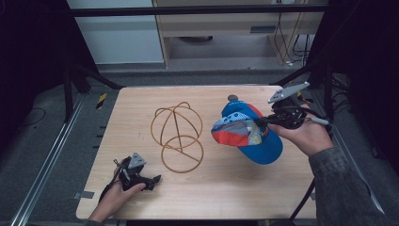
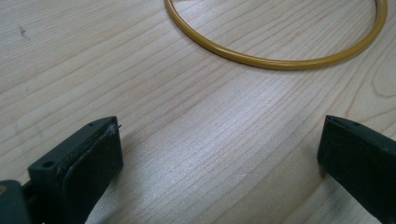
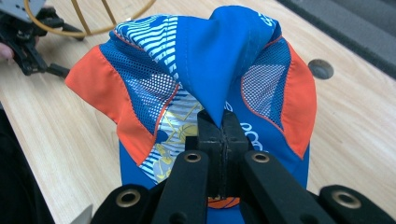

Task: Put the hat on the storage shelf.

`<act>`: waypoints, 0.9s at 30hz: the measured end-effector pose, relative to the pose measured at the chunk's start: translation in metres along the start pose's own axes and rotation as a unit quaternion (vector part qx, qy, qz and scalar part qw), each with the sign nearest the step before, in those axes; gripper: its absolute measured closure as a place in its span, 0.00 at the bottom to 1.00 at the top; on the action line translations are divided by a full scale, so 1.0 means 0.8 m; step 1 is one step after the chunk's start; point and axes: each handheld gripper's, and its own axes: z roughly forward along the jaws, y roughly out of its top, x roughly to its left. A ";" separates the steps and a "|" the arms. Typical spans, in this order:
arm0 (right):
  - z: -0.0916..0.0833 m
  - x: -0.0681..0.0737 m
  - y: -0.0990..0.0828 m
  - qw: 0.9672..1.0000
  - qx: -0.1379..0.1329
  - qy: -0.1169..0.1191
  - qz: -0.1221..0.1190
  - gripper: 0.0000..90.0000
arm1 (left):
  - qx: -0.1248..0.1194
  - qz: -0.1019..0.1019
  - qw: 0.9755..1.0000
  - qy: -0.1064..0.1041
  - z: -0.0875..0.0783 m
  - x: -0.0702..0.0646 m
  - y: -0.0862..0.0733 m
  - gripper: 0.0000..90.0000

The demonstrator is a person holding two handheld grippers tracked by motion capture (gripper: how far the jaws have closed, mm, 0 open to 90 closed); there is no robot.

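A blue, orange and white cap (image 1: 247, 132) hangs above the right half of the wooden table (image 1: 221, 188). My right gripper (image 1: 264, 121) is shut on a pinch of its blue crown fabric (image 3: 212, 70), the jaws pressed together (image 3: 223, 128). A yellow wire hat stand (image 1: 177, 136) stands at the table's centre, a dome over a round base ring (image 2: 275, 58). My left gripper (image 1: 153, 181) rests near the front left edge, open, its pads (image 2: 95, 158) wide apart over bare wood just short of the ring.
A small round hole (image 1: 232, 98) sits in the tabletop behind the cap (image 3: 321, 68). Metal frame rails (image 1: 42, 165) run along the table's left side, and a cabinet (image 1: 226, 28) stands behind it. Cables trail off to the right.
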 end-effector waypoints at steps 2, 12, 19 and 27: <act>-0.002 0.000 0.002 1.000 -0.002 -0.003 -0.002 1.00 | 0.000 0.000 1.000 0.000 0.000 0.000 0.000 0.00; -0.039 0.002 0.031 0.999 -0.041 -0.025 -0.007 1.00 | -0.002 -0.001 1.000 0.000 0.000 0.000 0.000 0.00; -0.052 0.012 0.052 0.997 -0.061 -0.043 -0.013 1.00 | -0.002 -0.002 1.000 0.002 0.000 0.000 0.000 0.00; -0.053 0.027 0.079 0.996 -0.079 -0.043 -0.026 1.00 | -0.001 -0.003 1.000 0.003 0.000 -0.001 0.000 0.00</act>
